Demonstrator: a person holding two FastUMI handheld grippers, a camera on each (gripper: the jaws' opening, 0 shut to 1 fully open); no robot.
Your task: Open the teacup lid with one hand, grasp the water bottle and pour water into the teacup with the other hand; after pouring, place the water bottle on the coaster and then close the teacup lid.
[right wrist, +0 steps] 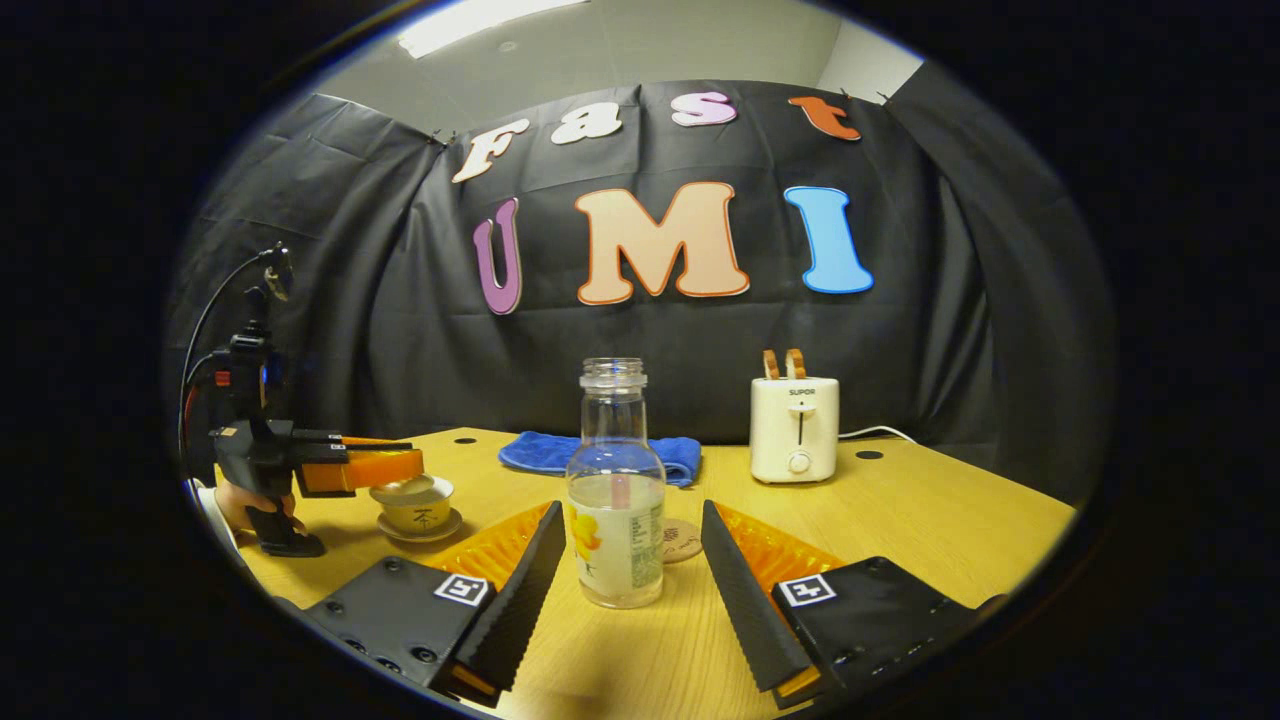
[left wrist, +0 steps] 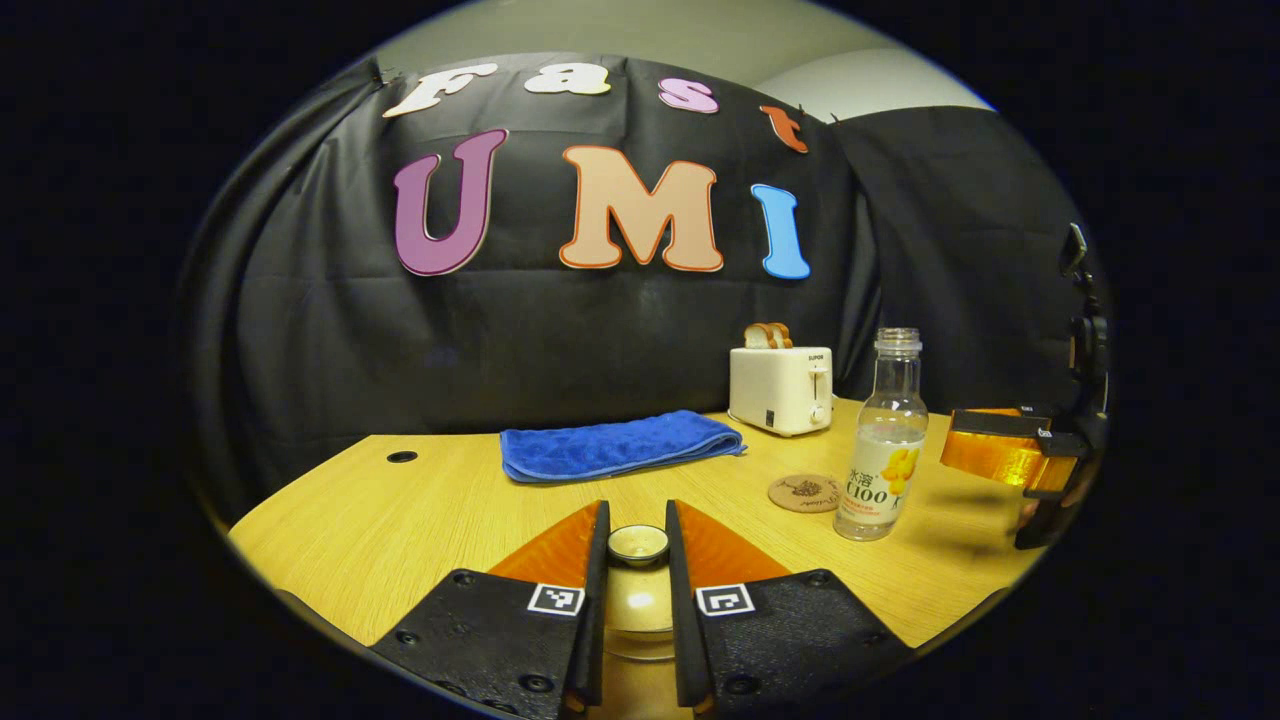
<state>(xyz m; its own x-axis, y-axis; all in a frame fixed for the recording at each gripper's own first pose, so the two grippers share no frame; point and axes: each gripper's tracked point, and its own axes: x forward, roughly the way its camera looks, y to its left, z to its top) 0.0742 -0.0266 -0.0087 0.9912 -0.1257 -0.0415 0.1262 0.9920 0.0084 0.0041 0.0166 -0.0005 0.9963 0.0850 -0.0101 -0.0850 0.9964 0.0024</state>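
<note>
**Lid pinched, bottle framed: the risky part lies ahead**

The left gripper (left wrist: 637,560) has its fingers drawn in close around the knob of the teacup lid (left wrist: 638,543), seemingly pinching it; whether the lid has left the teacup (right wrist: 420,513) I cannot tell. In the right gripper view the lid sits at the cup's mouth under those fingers, the cup on its saucer (right wrist: 419,531).

The right gripper (right wrist: 625,560) is spread wide and holds nothing. The water bottle (right wrist: 615,490) stands upright and capless between its fingers, clear of both. The coaster (right wrist: 683,538) lies just behind the bottle, partly hidden by it.

Likely trouble: the open neck means any nudge from one finger before the other arrives could tip the bottle and spill. A slim knob may slip from the pinch, dropping the lid onto the cup.

Room is fair. Ahead of the right gripper lie a blue towel (right wrist: 600,452) and a toaster (right wrist: 794,428), both well back. The table (right wrist: 950,510) is bare to its right, and its near edge runs under both grippers.
</note>
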